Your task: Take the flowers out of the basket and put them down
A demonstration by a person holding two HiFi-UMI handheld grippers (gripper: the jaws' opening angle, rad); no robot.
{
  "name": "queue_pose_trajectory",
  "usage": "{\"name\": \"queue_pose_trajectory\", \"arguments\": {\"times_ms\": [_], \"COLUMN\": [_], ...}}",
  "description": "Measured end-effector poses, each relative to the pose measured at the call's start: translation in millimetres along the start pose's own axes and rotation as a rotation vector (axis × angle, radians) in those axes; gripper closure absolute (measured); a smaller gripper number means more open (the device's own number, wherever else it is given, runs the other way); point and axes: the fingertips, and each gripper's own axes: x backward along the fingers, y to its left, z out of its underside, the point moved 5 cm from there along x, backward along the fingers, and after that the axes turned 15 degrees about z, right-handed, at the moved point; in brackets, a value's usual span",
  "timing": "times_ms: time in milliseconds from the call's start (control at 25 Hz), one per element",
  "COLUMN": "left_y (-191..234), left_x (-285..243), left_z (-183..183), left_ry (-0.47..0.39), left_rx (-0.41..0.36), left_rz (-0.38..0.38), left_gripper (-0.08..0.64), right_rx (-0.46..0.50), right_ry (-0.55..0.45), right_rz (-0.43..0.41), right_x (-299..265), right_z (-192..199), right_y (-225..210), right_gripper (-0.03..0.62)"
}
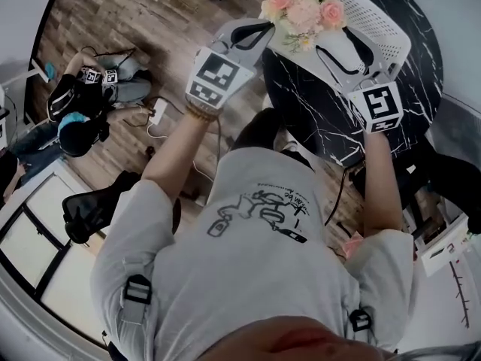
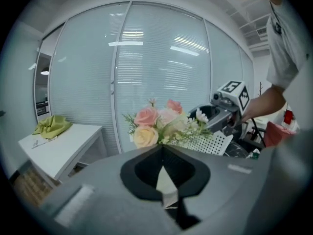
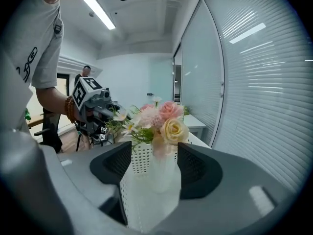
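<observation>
A bunch of pink, peach and cream flowers stands in a white perforated basket on a black marble table. My left gripper hovers just left of the blooms with its pads touching at the tips and nothing between them. From that gripper's own view the flowers and basket lie straight ahead. My right gripper is open over the near end of the basket. In its view the basket and the flowers stand between the wide jaws, pads not pressing.
The round table's edge runs close under my left gripper, with wooden floor beyond. A person sits on the floor at the left, near a black office chair. A white desk with a green cloth stands by the glass wall.
</observation>
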Motion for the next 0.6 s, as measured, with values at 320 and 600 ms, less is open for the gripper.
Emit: {"name": "queue_pose_trajectory", "arguments": {"times_ms": [320,600], "left_y": [21,30], "left_x": [-18,-32], "left_z": [10,12], "left_ry": [0.038,0.059], "left_rx": [-0.032,-0.056], "left_rz": [0.02,0.025], "left_gripper": [0.557,0.557], "right_rx": [-0.01,-0.021], "right_ry": [0.009,0.031], "right_rz": [-0.018,-0.038], "right_x": [-43,-65], "right_z": [28,43], "right_y": [-7,-8], "right_gripper": [0.241,0.222]}}
